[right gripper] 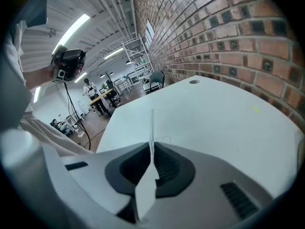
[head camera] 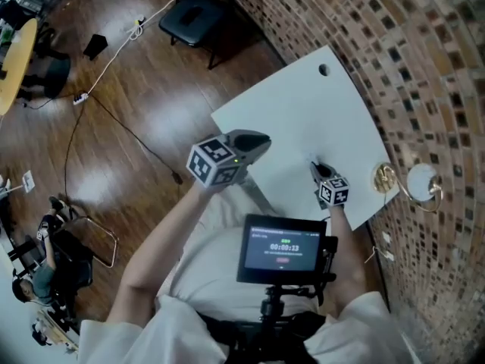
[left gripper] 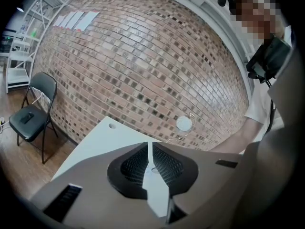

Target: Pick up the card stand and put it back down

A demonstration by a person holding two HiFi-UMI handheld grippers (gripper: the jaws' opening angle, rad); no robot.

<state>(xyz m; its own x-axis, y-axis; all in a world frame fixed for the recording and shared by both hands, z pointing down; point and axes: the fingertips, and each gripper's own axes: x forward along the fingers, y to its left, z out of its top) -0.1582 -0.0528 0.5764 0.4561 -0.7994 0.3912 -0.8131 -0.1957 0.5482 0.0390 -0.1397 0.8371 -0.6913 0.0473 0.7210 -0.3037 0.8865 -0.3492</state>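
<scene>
The card stand (right gripper: 152, 128) is a thin clear sheet, seen edge-on and upright in the right gripper view. My right gripper (right gripper: 152, 152) is shut on it, and the sheet sticks up past the jaws over the white table (right gripper: 214, 118). Whether its foot touches the table I cannot tell. In the head view the right gripper (head camera: 315, 167) points down at the table's near right part. My left gripper (head camera: 260, 142) hovers at the table's near left edge. Its jaws are shut with nothing between them in the left gripper view (left gripper: 151, 149).
The table (head camera: 303, 112) has a small round hole (head camera: 324, 70) near its far corner and stands against a brick wall (head camera: 424, 67). A round white fitting with a gold ring (head camera: 419, 182) hangs on that wall. A black chair (head camera: 193, 14) and cables lie on the wooden floor at the left.
</scene>
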